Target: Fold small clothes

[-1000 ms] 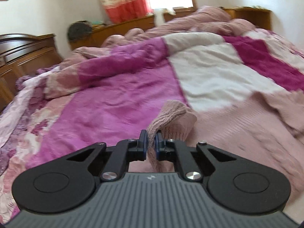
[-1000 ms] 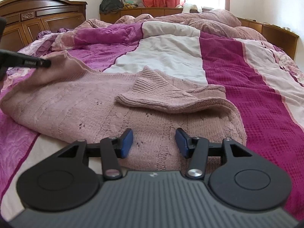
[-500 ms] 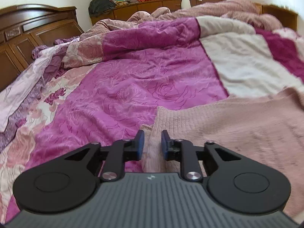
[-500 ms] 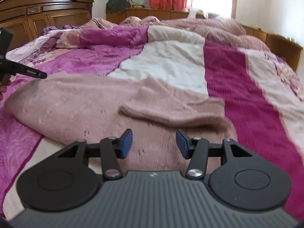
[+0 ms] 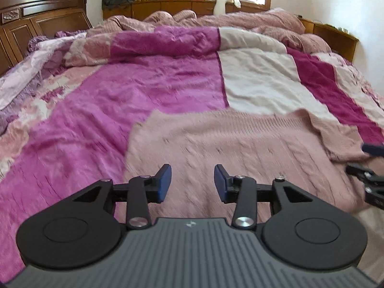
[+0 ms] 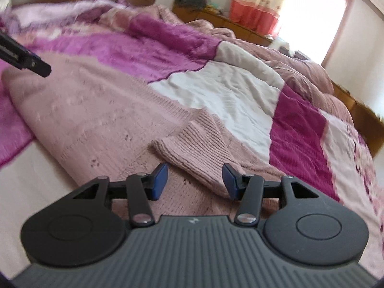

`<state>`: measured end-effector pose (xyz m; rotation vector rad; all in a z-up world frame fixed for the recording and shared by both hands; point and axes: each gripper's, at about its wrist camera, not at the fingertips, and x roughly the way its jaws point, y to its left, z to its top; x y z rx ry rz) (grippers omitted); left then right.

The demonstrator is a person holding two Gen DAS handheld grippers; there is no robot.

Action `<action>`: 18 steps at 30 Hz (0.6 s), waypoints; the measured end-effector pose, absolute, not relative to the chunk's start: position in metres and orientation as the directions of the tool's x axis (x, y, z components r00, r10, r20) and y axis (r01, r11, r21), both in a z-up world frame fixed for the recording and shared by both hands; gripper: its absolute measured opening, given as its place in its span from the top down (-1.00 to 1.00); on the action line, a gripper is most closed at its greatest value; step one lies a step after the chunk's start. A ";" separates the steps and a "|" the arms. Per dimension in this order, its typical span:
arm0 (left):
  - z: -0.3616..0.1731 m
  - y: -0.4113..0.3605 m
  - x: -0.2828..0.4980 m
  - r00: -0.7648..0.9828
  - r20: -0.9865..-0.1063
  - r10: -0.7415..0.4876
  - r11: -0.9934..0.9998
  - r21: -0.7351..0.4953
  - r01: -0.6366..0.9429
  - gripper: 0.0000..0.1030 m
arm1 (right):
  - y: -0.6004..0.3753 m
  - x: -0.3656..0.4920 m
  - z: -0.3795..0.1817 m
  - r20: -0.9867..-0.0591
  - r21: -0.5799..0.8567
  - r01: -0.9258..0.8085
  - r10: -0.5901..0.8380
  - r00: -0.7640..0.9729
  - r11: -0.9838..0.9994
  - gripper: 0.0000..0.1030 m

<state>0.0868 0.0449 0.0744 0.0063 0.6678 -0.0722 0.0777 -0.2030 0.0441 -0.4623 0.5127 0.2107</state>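
Both tongs wide, holding nothing. Right gripper (image 6: 194,180) nears sleeve (image 6: 192,144) at 12 o'clock on sweater (image 5: 228,148); left gripper (image 5: 192,180) idle. Should pinch cuff edge, single layer.

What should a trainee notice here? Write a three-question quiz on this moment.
1. True or false: the left gripper is clamped on the pink sweater.
2. What lies just beyond the right gripper: A) a folded sleeve, B) a pillow, C) a sock?
3. Fill in: the sweater lies on a ___.

Key: 1 false, its jaws are apart and empty. 2 A. 3 quilt.
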 end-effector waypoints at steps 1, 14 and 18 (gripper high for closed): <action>0.070 0.043 0.086 0.775 -0.629 -0.064 0.998 -0.022 0.065 0.08 | -0.203 0.081 0.043 -0.518 -0.378 -0.312 0.080 0.852 0.871 0.01; 0.054 0.042 0.095 0.736 -0.675 -0.042 0.999 -0.037 0.023 0.08 | -0.284 0.119 0.082 -0.454 0.044 -0.064 0.077 0.888 0.997 0.78; 0.053 0.041 0.096 0.738 -0.674 -0.036 0.999 -0.020 0.030 0.06 | -0.305 0.137 0.068 -0.485 0.052 0.031 -0.002 0.874 0.998 0.78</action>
